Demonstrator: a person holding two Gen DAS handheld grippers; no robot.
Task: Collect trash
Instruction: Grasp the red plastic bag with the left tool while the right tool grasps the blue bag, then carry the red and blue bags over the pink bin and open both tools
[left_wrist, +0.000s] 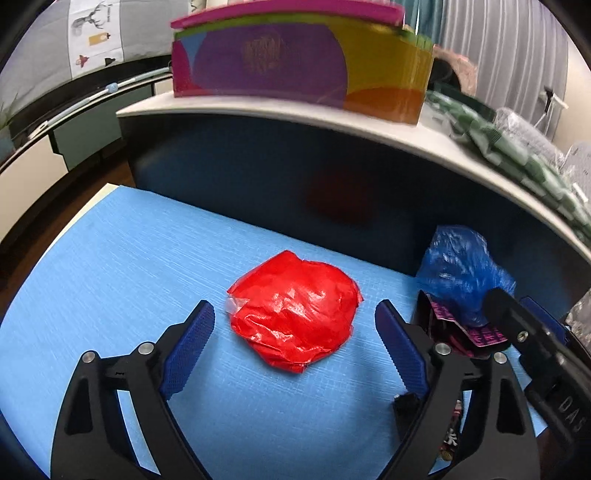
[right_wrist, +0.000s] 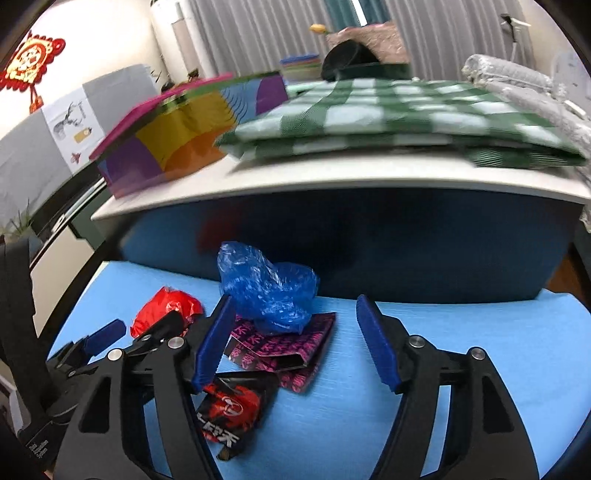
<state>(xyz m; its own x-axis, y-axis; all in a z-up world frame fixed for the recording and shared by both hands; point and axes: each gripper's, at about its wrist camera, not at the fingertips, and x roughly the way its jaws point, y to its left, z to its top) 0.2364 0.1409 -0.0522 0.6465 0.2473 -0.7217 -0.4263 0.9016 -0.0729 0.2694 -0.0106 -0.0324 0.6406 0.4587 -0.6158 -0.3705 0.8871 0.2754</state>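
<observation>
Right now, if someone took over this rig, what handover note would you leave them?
Left gripper: open, empty, straddling the red plastic wad.
Right gripper: open, empty, in front of the blue plastic bag.
The blue bag lies on the purple wrapper; the red-black wrapper lies nearer, all on the blue mat.
Done: nothing held.
Left: all four pieces. No bin visible.

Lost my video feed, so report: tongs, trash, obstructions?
Left tongs open, straddling red wrapper. Right tongs open, empty, facing blue bag atop purple packet. Nothing blocking.
</observation>
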